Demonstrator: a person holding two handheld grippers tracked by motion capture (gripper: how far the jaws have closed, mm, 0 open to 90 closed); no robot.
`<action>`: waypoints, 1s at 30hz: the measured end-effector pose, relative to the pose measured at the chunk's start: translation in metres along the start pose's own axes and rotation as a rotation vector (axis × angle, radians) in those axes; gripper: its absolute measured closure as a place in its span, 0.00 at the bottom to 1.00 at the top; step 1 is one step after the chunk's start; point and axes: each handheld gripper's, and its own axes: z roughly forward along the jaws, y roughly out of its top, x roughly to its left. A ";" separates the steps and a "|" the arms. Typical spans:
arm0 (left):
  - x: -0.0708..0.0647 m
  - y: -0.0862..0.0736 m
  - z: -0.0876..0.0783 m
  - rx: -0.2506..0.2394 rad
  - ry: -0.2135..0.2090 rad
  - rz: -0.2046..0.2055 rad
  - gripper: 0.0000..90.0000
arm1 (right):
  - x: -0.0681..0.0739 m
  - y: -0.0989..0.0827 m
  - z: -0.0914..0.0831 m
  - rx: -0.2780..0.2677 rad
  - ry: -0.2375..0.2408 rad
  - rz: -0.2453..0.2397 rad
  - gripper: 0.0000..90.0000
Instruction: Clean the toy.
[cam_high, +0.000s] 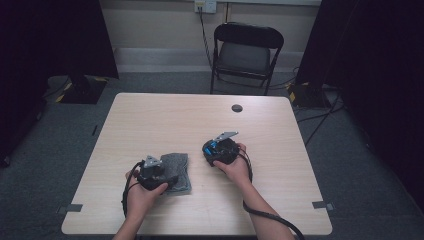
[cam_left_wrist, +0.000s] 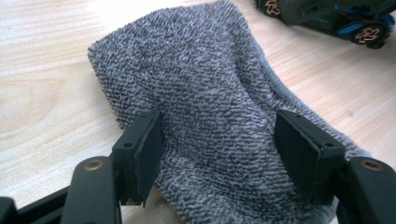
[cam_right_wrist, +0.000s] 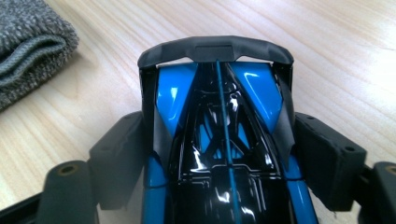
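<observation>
pale wood worktop (cam_high: 150, 115): one grey towel (cam_left_wrist: 205, 93), one blue toy car (cam_right_wrist: 224, 140).
left tongs (cam_left_wrist: 219, 144) open astride the towel; right tongs (cam_right_wrist: 219, 158) clamp the car's sides.

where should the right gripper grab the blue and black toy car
Grip the glossy blue and black toy car across its narrow mid-body, behind the dark rear wing, coming from above along its length. The flat flanks there suit the right gripper, whose pads already bracket them; the wing is wider and thin.
</observation>
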 end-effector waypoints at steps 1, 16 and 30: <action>-0.001 0.000 0.000 0.006 0.005 0.005 0.37 | 0.000 0.000 0.000 0.000 -0.001 -0.001 0.25; -0.001 0.004 0.002 0.006 -0.083 0.150 0.76 | 0.000 -0.008 -0.008 -0.011 0.015 -0.016 0.28; 0.001 0.003 0.005 0.002 -0.101 0.081 0.72 | 0.000 -0.001 0.001 -0.006 0.012 -0.009 0.20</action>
